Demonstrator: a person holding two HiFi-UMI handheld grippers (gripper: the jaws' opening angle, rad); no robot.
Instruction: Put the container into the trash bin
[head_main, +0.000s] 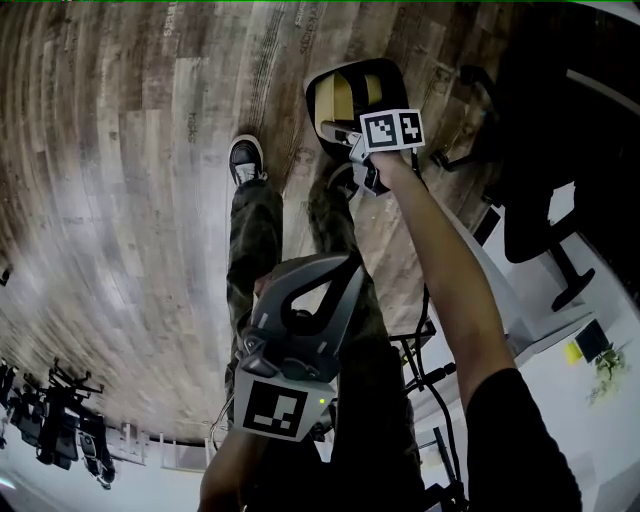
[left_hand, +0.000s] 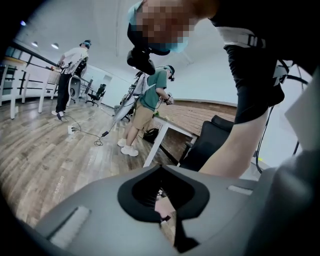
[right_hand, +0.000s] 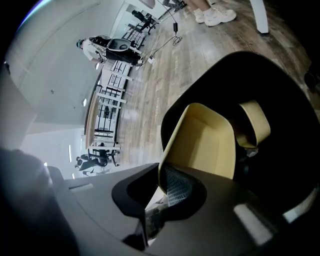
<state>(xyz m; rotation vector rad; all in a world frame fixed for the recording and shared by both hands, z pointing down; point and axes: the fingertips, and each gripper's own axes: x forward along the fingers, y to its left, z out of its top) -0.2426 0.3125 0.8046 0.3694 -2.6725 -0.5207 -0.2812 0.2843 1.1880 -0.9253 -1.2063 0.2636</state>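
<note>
The tan container (right_hand: 207, 145) is sitting tilted in the mouth of the black bin (right_hand: 287, 95), its open side showing. The right gripper (right_hand: 161, 197) is clamping the container's near wall between its jaws. The left gripper (head_main: 340, 272) is hovering closer to the person, jaws together, holding nothing. The bin is standing on the wood floor (head_main: 120, 200) beside the person's shoe (head_main: 245, 158).
</note>
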